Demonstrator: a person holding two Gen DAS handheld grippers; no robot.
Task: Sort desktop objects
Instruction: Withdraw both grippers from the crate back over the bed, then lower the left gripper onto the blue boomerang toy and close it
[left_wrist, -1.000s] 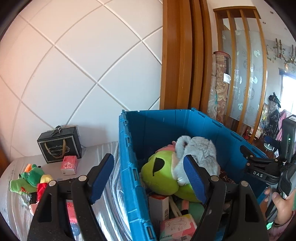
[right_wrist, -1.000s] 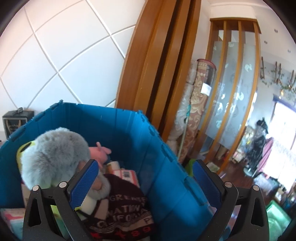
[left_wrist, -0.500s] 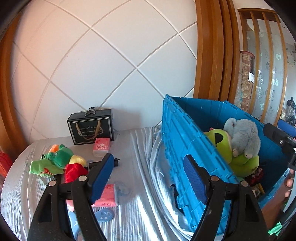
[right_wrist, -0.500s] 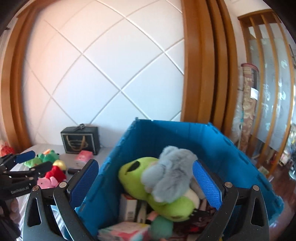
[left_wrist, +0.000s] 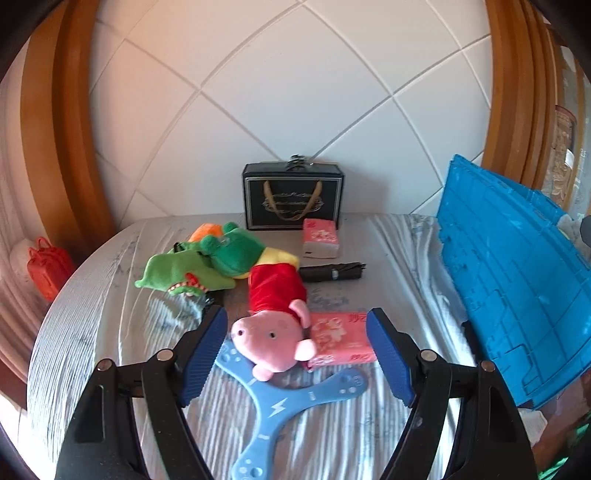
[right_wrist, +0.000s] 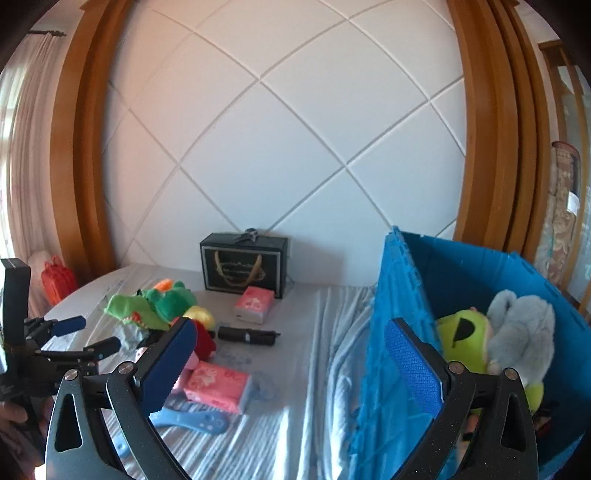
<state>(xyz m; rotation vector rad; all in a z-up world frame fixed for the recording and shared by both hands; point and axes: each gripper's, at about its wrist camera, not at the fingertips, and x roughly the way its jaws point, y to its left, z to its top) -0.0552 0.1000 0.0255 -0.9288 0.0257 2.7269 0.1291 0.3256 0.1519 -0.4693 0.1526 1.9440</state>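
Note:
My left gripper is open and empty, hovering over a pink pig plush in a red dress that lies on the grey cloth. The pig's head rests on a blue three-armed boomerang, beside a pink tissue pack. A green crocodile plush, a second pink tissue pack and a folded black umbrella lie farther back. My right gripper is open and empty, straddling the near wall of the blue crate. The crate holds a lime plush and a grey plush. The left gripper shows at the right wrist view's left edge.
A black gift box with gold handles stands against the white panelled wall. A red bag sits at the far left edge of the table. Wooden frames flank the wall. The blue crate closes off the right side.
Both grippers swung left, away from the crate's inside toward the cloth-covered table. The left one dropped lower over the pig plush; the right one now faces the crate's left wall. Both stayed open.

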